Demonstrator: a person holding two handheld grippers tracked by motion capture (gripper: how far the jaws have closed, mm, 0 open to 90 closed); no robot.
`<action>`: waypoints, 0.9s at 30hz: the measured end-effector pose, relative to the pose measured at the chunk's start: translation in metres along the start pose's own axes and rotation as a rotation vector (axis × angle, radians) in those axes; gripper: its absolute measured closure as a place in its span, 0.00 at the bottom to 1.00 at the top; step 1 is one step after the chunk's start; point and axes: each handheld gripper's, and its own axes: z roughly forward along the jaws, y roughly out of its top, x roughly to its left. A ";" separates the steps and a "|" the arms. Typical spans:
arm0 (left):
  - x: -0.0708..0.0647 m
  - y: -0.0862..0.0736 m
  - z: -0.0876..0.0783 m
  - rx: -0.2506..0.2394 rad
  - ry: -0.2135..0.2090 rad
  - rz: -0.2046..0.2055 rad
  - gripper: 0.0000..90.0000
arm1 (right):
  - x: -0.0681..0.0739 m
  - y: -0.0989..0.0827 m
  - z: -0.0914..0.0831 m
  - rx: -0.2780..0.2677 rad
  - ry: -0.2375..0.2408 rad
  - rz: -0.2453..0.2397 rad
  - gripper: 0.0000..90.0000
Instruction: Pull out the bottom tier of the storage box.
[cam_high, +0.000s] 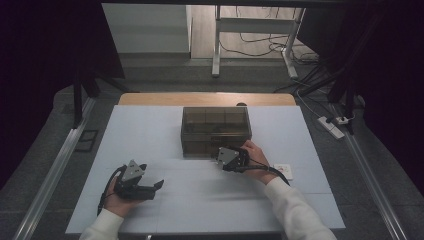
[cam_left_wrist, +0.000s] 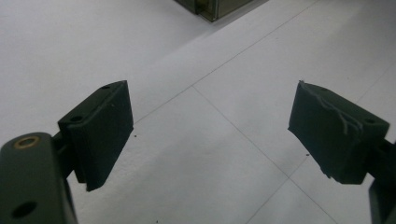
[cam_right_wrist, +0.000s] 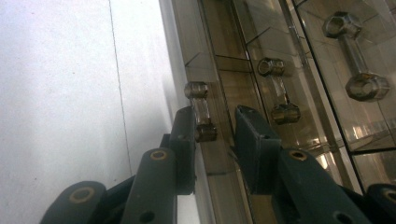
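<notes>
A smoky see-through drawer box (cam_high: 216, 127) stands in the middle of the white table (cam_high: 150, 130). My right gripper (cam_high: 225, 152) is at the lower right of the box's front. In the right gripper view the right gripper (cam_right_wrist: 212, 112) stands open, its jaws on either side of a clear bar handle (cam_right_wrist: 201, 112) on a drawer front; the handle lies against the left fingertip (cam_right_wrist: 184, 126), with a gap to the other. Two more handles (cam_right_wrist: 279, 91) (cam_right_wrist: 356, 58) are farther along. My left gripper (cam_high: 152, 180) (cam_left_wrist: 210, 126) rests low at the front left, open, with only bare table between its pads.
A small white card (cam_high: 284, 171) lies on the table right of my right hand. A corner of the box (cam_left_wrist: 219, 7) is far ahead in the left gripper view. A power strip (cam_high: 332, 126) and cables lie on the floor past the table's right edge.
</notes>
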 end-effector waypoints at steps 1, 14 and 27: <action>0.000 0.000 0.000 0.000 0.000 0.000 0.15 | 0.000 0.000 0.000 0.000 0.001 0.000 0.76; 0.000 0.000 0.000 0.002 0.000 0.001 0.15 | 0.000 0.000 -0.002 -0.002 0.017 -0.007 0.77; 0.000 0.000 0.000 0.004 0.000 0.002 0.15 | 0.000 0.001 -0.003 0.000 0.032 -0.018 0.77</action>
